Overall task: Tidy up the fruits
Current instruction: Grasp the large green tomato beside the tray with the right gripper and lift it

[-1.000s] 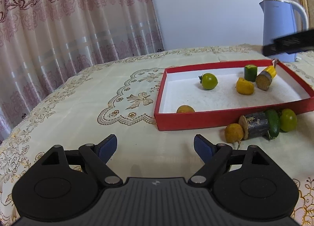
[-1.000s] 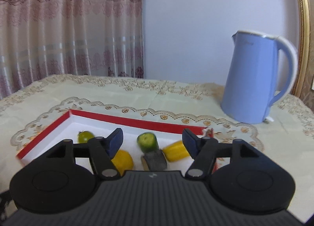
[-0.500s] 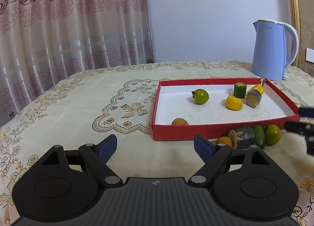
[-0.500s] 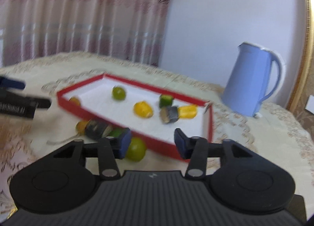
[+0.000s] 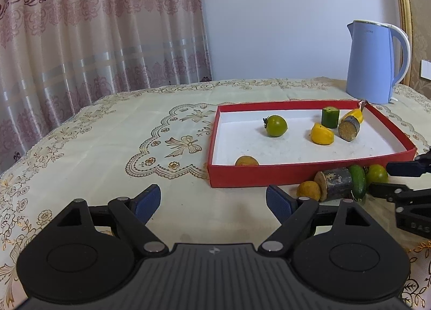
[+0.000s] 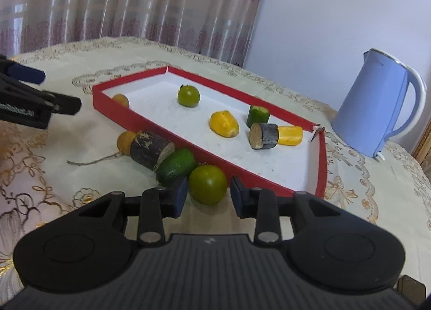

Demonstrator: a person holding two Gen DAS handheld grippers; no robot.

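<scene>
one green tomato [image 6: 207, 184] between parted right jaws, untouched, left jaws wide

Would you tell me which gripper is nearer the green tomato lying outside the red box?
Right. The right gripper has its open jaws on either side of the green tomato; the left gripper hangs open farther off, over bare tablecloth.

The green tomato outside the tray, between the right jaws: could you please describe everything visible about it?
The green tomato is round, smooth and glossy, yellow-green with a darker top. It sits on the tablecloth just outside the red tray, next to its near wall. A small cucumber lies against its left side. The right gripper is open around it, jaws flanking both sides, not yet closed on it.
</scene>
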